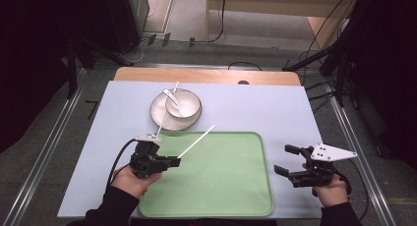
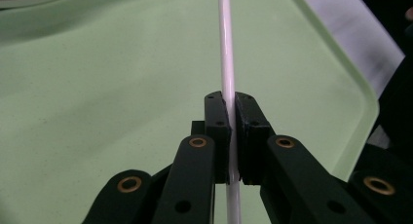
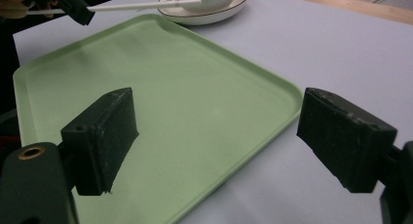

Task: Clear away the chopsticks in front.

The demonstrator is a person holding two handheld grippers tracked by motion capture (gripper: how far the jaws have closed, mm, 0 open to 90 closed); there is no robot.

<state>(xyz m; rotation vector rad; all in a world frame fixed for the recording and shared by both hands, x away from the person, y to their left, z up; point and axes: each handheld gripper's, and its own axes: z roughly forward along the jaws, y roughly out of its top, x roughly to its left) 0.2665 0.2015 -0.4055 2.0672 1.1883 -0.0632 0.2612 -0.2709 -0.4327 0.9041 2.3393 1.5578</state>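
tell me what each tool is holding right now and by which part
The left tool is shut on a thin white stick, gripping it near its lower end, over the green tray. The right tool stands open and holds nothing.

Tray (image 1: pixel 221 186): lies on the desk (image 1: pixel 275 108), at its near middle.
Plate (image 1: pixel 160 115): on the desk just behind the tray's far left corner.
Bowl (image 1: pixel 189 107): stands on the plate.
Spoon (image 1: pixel 173 97): rests in the bowl.
Left hand-held gripper (image 1: pixel 176 160): over the tray's left edge, clamping the stick (image 1: pixel 195 142), which slants over the tray toward the plate.
Right hand-held gripper (image 1: pixel 284 159): right of the tray, above the desk.
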